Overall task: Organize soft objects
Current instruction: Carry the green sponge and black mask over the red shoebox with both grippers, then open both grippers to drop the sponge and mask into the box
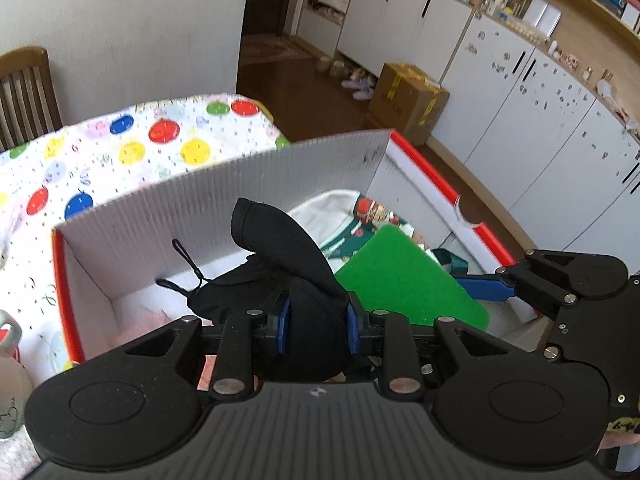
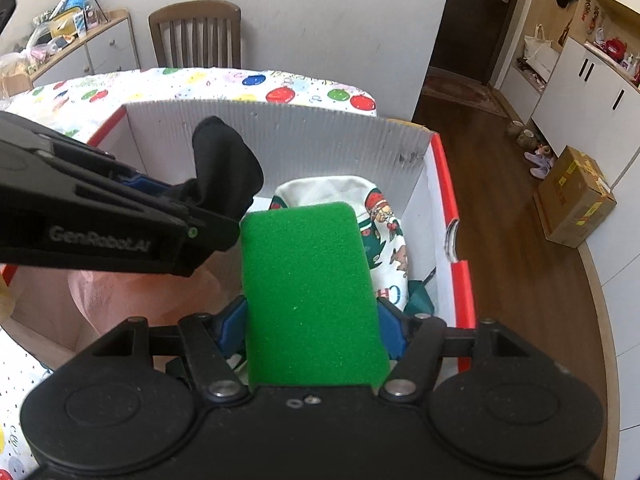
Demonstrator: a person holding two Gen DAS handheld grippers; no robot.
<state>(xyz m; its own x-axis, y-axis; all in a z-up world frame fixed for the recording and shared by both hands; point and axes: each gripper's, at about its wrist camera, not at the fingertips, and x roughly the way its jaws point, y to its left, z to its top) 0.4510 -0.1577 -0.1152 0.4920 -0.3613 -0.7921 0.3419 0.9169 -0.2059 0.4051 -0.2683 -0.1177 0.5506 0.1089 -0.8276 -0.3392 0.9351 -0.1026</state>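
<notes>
My left gripper [image 1: 318, 330] is shut on a black cloth pouch [image 1: 280, 272] with a drawstring, held above a white box with red rims [image 1: 224, 196]. In the right wrist view the left gripper comes in from the left with the black pouch [image 2: 224, 168]. My right gripper [image 2: 312, 328] is shut on a green sponge [image 2: 308, 292], held over the same box [image 2: 440, 200]. The sponge also shows in the left wrist view [image 1: 404, 280]. A white and green Christmas-print cloth [image 2: 380, 228] lies in the box, and a pink cloth [image 2: 132, 292] lies at its left.
The box stands on a table with a bauble-print cloth [image 1: 120, 148]. A wooden chair [image 2: 196, 36] stands behind the table. A cardboard box [image 2: 576, 196] sits on the wood floor by white cabinets [image 1: 520, 120]. A bottle [image 1: 12, 380] stands at the left.
</notes>
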